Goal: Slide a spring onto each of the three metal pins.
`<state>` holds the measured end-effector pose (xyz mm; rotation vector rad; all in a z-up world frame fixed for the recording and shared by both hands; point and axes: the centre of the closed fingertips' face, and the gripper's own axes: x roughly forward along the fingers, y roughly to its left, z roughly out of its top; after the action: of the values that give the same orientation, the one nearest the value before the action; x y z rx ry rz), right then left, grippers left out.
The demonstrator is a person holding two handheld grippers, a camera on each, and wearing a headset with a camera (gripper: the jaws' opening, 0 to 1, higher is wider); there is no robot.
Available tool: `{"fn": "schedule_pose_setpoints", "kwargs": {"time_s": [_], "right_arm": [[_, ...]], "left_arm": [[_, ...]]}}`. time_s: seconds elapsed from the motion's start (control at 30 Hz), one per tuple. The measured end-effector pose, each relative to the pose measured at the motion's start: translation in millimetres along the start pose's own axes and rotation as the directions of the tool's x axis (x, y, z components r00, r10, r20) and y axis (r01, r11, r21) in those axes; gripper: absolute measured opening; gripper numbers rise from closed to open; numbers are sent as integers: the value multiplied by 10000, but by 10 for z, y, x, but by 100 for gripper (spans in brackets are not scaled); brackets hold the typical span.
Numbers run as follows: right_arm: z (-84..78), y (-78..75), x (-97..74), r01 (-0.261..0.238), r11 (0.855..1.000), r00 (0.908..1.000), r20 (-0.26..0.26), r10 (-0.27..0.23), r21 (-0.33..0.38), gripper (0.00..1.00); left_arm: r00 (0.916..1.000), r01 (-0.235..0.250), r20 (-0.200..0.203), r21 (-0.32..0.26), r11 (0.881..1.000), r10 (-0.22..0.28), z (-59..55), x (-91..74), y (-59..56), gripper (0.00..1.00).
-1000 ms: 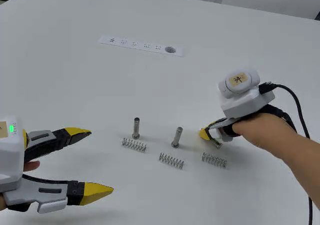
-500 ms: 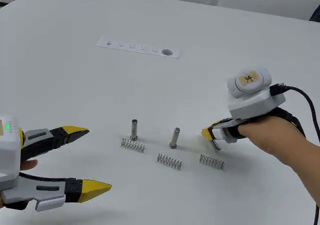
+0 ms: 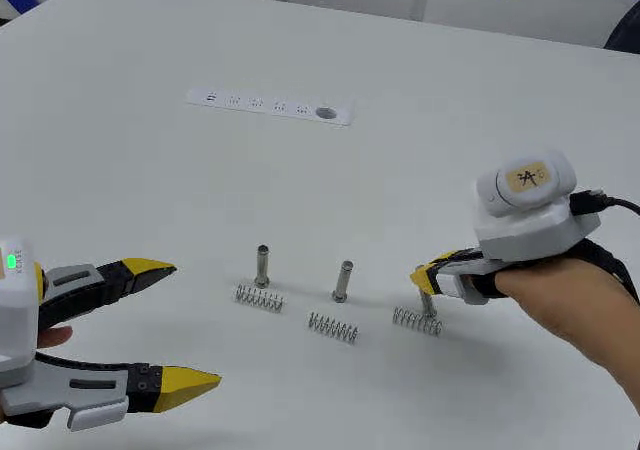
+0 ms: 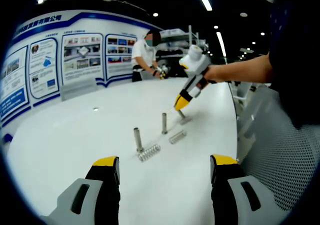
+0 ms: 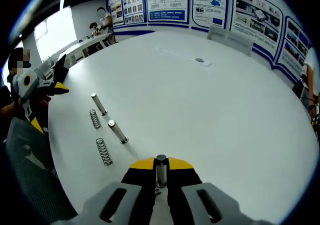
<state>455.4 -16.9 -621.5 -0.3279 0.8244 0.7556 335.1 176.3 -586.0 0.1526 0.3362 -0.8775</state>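
Standing on the table or just lifted, I cannot tell which, the right pin (image 3: 428, 304) is right of centre in the head view, clamped near its top between the closed jaws of the right gripper (image 3: 424, 278); the right spring (image 3: 416, 320) lies just beside its foot; the middle pin (image 3: 343, 281) and left pin (image 3: 262, 266) stand upright near the centre, with the middle spring (image 3: 333, 327) and left spring (image 3: 259, 298) lying just in front of them, none threaded yet; the left gripper (image 3: 190, 322) hovers at the lower left, jaws wide apart and holding nothing, well apart from the row; a power strip (image 3: 270, 106) sits in the white table (image 3: 120, 150) at the upper centre. Likely trouble: the smooth round shaft may twist or slip in the narrow tips; the jaws cover the top end, so a spring could jam against them; a pinched spring may flick away; a careless left jaw could topple the free-standing pins.
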Motion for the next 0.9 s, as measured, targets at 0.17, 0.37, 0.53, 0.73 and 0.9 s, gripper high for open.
{"fn": "schedule_pose_setpoints", "kwargs": {"time_s": [0.17, 0.37, 0.53, 0.73, 0.9], "right_arm": [[-8, 45, -45, -29, 9999, 9992, 400, 34, -130, 8], [-31, 57, -93, -22, 9997, 9968, 803, 41, -229, 8], [-37, 51, -103, -129, 9994, 9929, 1176, 166, -317, 8], [-36, 63, -105, -247, 9967, 9896, 1391, 353, -774, 9], [-37, 75, -108, -225, 9883, 9855, 1627, 474, -1511, 9]], "left_arm": [[10000, -14, 17, 38, 10000, 14, 16, -4, -4, 75], [10000, -23, 39, 78, 10000, 22, 31, -11, -12, 75], [10000, -31, 23, 85, 10000, 31, 34, -15, -17, 75], [10000, -46, 38, 115, 9999, 45, 49, -15, -20, 75], [10000, -55, 39, 126, 9999, 54, 55, -13, -23, 74]]}}
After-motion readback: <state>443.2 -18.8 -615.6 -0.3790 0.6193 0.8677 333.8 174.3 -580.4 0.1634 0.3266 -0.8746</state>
